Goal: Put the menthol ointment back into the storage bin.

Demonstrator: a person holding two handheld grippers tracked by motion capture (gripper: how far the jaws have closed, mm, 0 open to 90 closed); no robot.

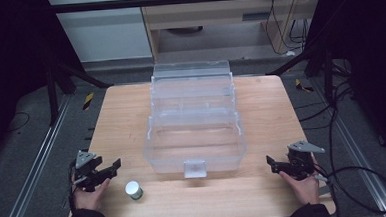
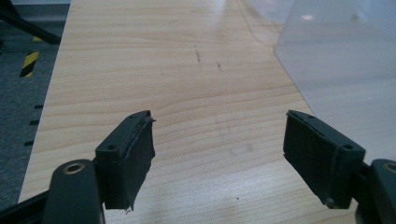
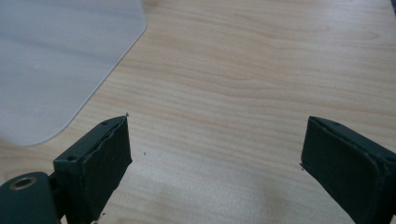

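Left gripper spread wide, nothing between the pads, resting low at the near-left corner of the tabletop and pointing roughly toward the centre. Small white-capped jar standing upright just beside it, off toward the near edge and a little to the inside, so clearly the nearer hand's job. No long axis to speak of (round, seen from above), so approachable from any side. Right gripper likewise spread and empty, well apart from the jar, at the near-right corner, aimed inward at the clear plastic box sitting mid-table with its lid tipped back. Left hand palm-down behind its gripper, forearm entering from the bottom edge; likely next a short swing inward and toward the near edge, since the jar sits outside the left gripper view, where bare wood lies between the jaws.
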